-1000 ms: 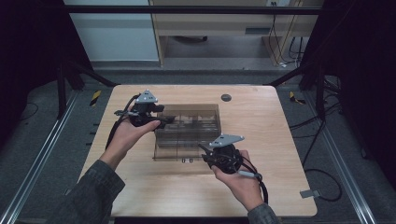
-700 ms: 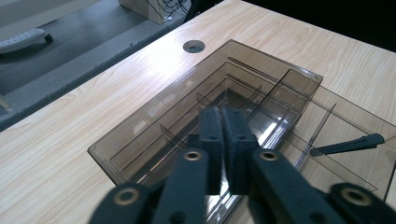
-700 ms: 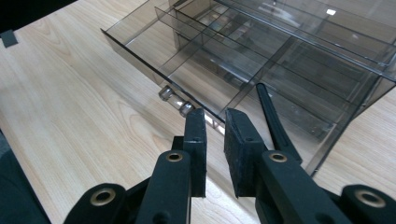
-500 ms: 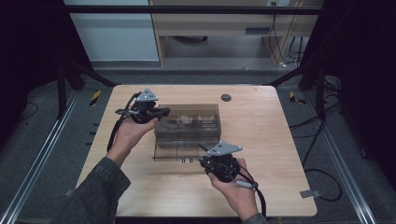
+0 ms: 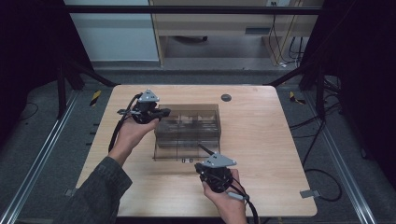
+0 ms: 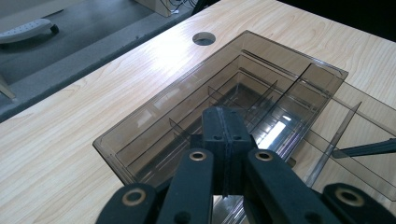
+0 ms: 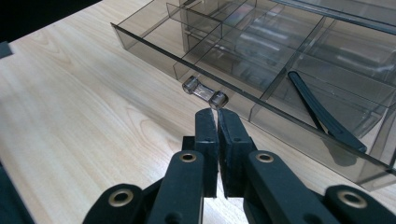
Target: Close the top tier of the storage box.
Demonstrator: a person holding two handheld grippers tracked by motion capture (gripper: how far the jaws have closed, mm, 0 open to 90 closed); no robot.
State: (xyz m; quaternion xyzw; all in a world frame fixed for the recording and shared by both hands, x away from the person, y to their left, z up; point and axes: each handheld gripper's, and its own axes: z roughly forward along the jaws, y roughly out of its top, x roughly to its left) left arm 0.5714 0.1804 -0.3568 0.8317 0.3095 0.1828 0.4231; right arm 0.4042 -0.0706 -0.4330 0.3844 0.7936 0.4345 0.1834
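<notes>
Left gripper [image 5: 164, 112], jaws pressed together, gripping near wall of smoked clear plastic drawer organiser [image 5: 187, 133] at its 10 o'clock corner; pinched edge hardly visible between pads. Right gripper [image 7: 217, 116], jaws just closing, nothing between, tips nearing clear drawer handle [image 7: 204, 93] at 6 o'clock; hand angling downward.

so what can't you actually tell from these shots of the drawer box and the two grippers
- Left gripper view: its shut jaws hide the near wall of the smoky plastic organiser, so whether they pinch that wall cannot be told.
- Right gripper view: whether the jaw tips touch the clear drawer handle is unclear.
- High view: the dark tool in the drawer is too small to identify.
- High view: the label at the drawer front is too small to read.
</notes>
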